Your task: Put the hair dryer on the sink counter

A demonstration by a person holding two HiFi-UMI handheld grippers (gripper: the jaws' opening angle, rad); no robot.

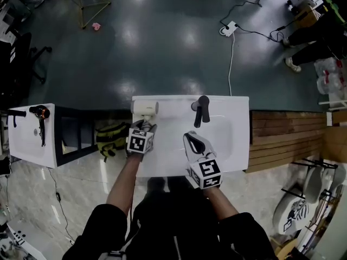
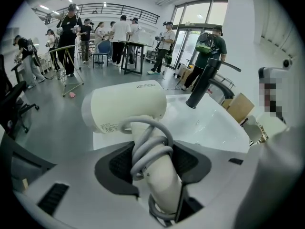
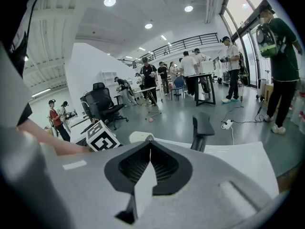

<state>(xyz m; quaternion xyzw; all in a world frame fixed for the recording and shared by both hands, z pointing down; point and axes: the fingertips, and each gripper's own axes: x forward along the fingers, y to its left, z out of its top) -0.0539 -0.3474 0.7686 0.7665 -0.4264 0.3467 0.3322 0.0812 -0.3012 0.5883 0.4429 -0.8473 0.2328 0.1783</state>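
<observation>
The left gripper [image 2: 153, 162] is clamped on the handle of the white hair dryer [image 2: 127, 107], its two jaws pressing either side just below the grey cord [image 2: 148, 146] coiled round that handle. The right gripper [image 3: 150, 146] has its jaws closed together with nothing between them.

From the head view, the hair dryer [image 1: 145, 108] sits over the back left corner of the white sink counter [image 1: 240, 150], its barrel lying along the far edge and its rear end about level with the counter's left edge. Whether the barrel rests on the counter or is just above it cannot be told. The left gripper [image 1: 144, 125] reaches in from the front left. The right gripper [image 1: 193, 141] hovers over the front part of the basin [image 1: 219, 131], apart from the black faucet [image 1: 201, 110] that stands at the back middle.

The flat strip of counter to the right of the faucet is bare, as is the basin. Beyond the far edge lies open dark floor [image 1: 162, 42]. Stacked wooden boards [image 1: 282, 140] butt up to the counter's right edge, and a green bag [image 1: 110, 136] lies just beside its left edge.
</observation>
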